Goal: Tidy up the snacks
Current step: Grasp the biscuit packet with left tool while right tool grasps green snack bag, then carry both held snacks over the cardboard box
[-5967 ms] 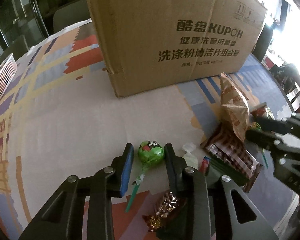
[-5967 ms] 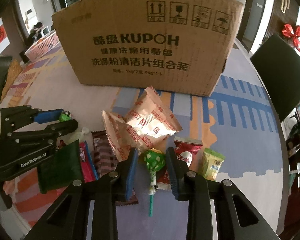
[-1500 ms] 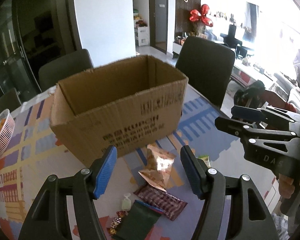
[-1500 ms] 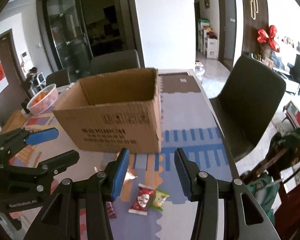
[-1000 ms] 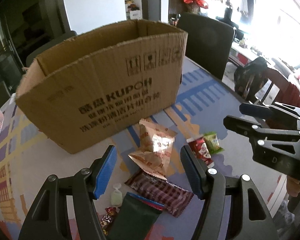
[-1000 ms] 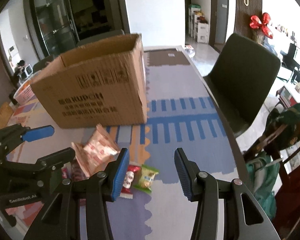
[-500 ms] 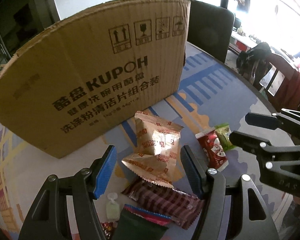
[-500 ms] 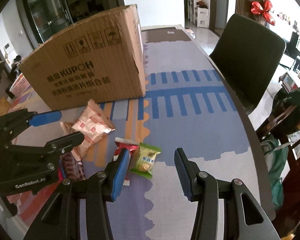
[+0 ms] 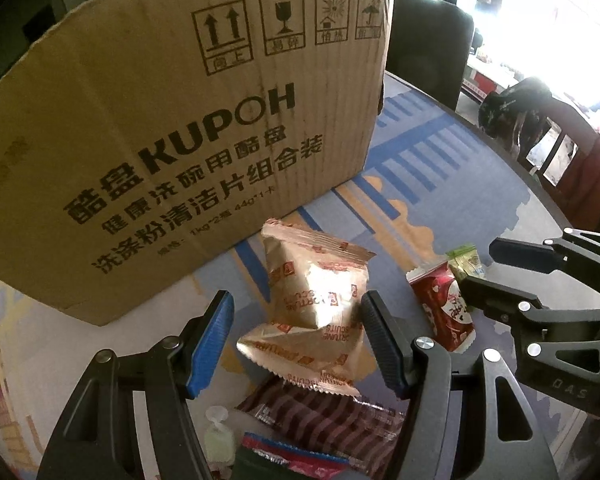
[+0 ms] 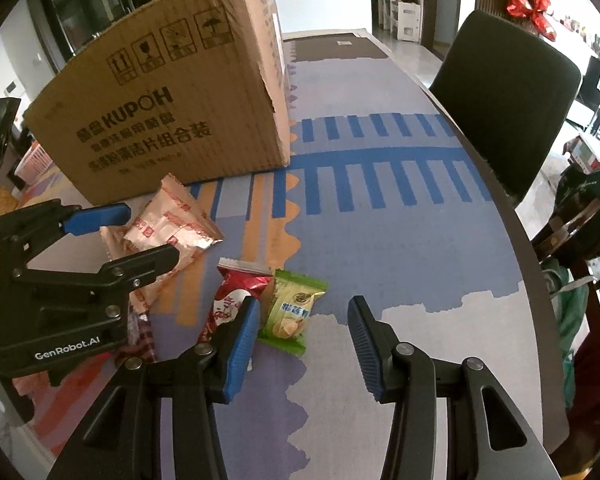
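Left wrist view: brown corrugated cardboard box (image 9: pixel 172 152) stands beyond the jaws. The left gripper (image 9: pixel 296 340), jaws wide and empty, brackets two shiny beige foil biscuit packets (image 9: pixel 316 312). The right gripper (image 10: pixel 300 340), whose moderately open jaws have just been closing, has a small green wrapped snack (image 10: pixel 294 312) between them, ungripped. Step judged: approach; next, lower and close.

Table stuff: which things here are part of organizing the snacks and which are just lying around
Part of the job:
- cardboard box
- two gold biscuit packets
- red packet
- green packet
- brown striped bar
- left gripper, right gripper, both open

Lying about:
- black chair
- red bow
- patterned tablecloth
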`<state>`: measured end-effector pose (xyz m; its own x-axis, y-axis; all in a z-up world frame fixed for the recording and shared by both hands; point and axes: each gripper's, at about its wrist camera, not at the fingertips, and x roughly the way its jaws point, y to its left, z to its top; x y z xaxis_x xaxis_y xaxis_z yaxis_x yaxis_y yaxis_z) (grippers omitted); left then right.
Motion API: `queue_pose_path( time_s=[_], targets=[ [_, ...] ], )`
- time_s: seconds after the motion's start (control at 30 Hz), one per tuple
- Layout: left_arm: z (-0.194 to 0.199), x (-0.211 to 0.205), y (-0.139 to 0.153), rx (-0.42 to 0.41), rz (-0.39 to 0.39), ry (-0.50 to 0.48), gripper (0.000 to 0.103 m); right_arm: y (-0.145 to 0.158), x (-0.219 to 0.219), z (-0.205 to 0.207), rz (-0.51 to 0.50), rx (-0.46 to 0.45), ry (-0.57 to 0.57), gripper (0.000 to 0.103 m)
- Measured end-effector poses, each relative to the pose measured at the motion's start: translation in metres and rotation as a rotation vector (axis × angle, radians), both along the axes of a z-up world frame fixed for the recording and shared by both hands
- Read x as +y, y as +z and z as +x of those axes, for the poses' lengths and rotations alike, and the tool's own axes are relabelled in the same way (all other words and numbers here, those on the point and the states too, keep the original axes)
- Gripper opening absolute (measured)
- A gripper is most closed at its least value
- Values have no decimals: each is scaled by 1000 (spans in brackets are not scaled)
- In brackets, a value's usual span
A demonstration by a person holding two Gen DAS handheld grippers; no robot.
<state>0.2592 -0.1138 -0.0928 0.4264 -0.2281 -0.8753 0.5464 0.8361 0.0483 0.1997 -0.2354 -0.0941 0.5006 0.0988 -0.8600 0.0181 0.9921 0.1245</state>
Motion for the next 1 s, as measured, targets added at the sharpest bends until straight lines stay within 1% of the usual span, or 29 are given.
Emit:
queue_pose_path(
  time_s=[0.13, 0.17, 0.2, 0.33, 0.4, 0.47, 0.67, 0.87, 1.0],
  targets=[
    [3, -3, -2, 12, -4, 0, 64, -5, -1, 3, 5, 11, 2, 42],
    [3, -3, -3, 17, -7, -2, 59, -5, -1, 3, 5, 8, 1, 40],
    [3, -3, -4, 28, -12, -2, 58, -5, -1, 3, 5, 7, 3, 40],
    [4, -2, -6, 48, -31, 3, 48, -5, -1, 5, -17, -2, 9, 29],
    [3, -1, -5, 45, -34, 5, 46, -7, -3, 8, -18, -4, 9, 24],
    [2, -1, -3, 39, -35, 6, 43, -7, -3, 8, -15, -5, 8, 23],
    [-3, 0, 4, 13, -53, 28, 41, -3, -4, 6, 1, -12, 10, 22],
    [-14, 7, 24, -15, -88, 45, 41, 18, -1, -4, -1, -61, 15, 22],
    [-23, 8, 41, -37, -104, 50, 41, 37, 2, -10, 7, -100, 27, 22]
  ],
)
